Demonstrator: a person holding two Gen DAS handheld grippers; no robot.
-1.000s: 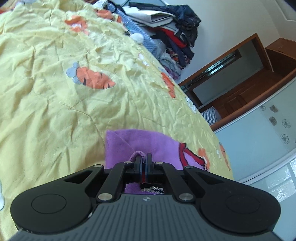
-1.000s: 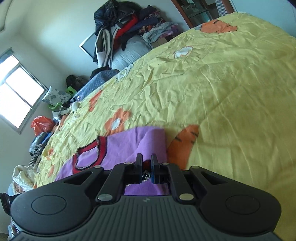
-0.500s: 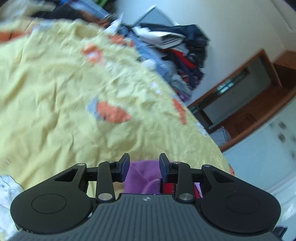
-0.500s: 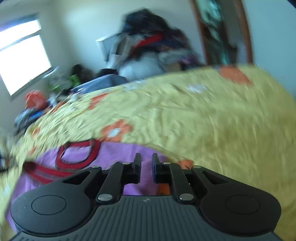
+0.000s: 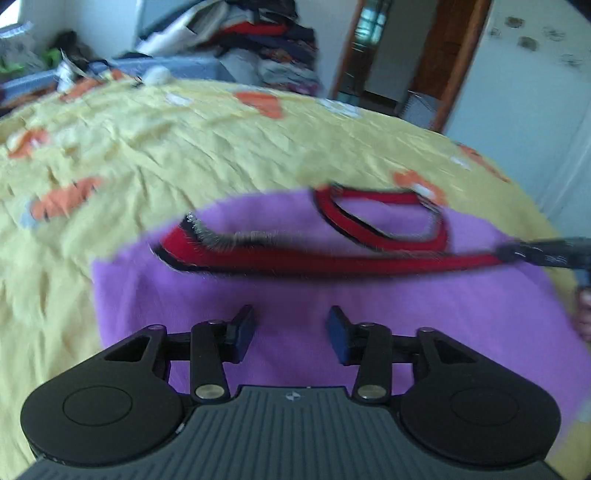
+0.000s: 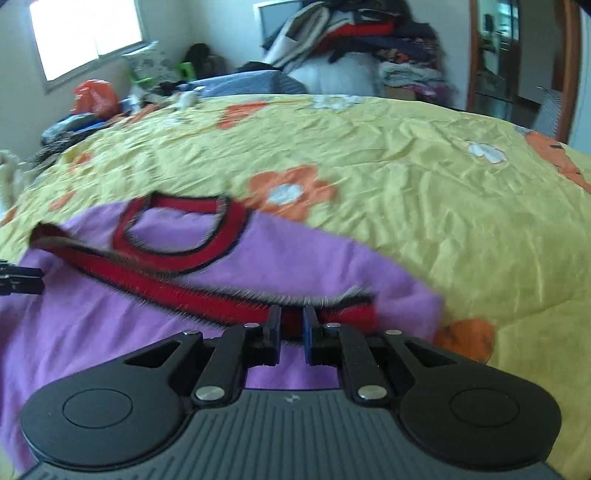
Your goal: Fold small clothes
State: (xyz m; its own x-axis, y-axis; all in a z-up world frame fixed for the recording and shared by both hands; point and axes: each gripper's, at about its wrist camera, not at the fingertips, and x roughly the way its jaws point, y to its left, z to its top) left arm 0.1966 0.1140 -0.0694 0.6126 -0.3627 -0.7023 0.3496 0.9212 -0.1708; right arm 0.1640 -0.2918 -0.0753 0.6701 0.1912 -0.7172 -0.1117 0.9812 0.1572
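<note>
A small purple garment (image 5: pixel 369 291) with red trim (image 5: pixel 332 258) lies flat on the yellow bedspread (image 5: pixel 184 147). My left gripper (image 5: pixel 291 328) is open and empty, hovering over the purple cloth. In the right wrist view the same garment (image 6: pixel 110 314) shows, and my right gripper (image 6: pixel 291 325) has its jaws a narrow gap apart at the red trim (image 6: pixel 221 299), which crosses between the tips. The right gripper's fingertips (image 5: pixel 546 254) also show at the right edge of the left wrist view, by the trim's end.
The yellow bedspread (image 6: pixel 406 166) has orange carrot and flower prints. Piles of clothes (image 6: pixel 369 37) and a blue cloth (image 6: pixel 251 81) lie at the far side. A wooden door frame (image 5: pixel 454 62) and a window (image 6: pixel 85 33) stand behind.
Both grippers let go of the garment and pulled back. The left jaws opened wide, the right opened slightly. The garment now lies spread flat with its red trim facing up.
</note>
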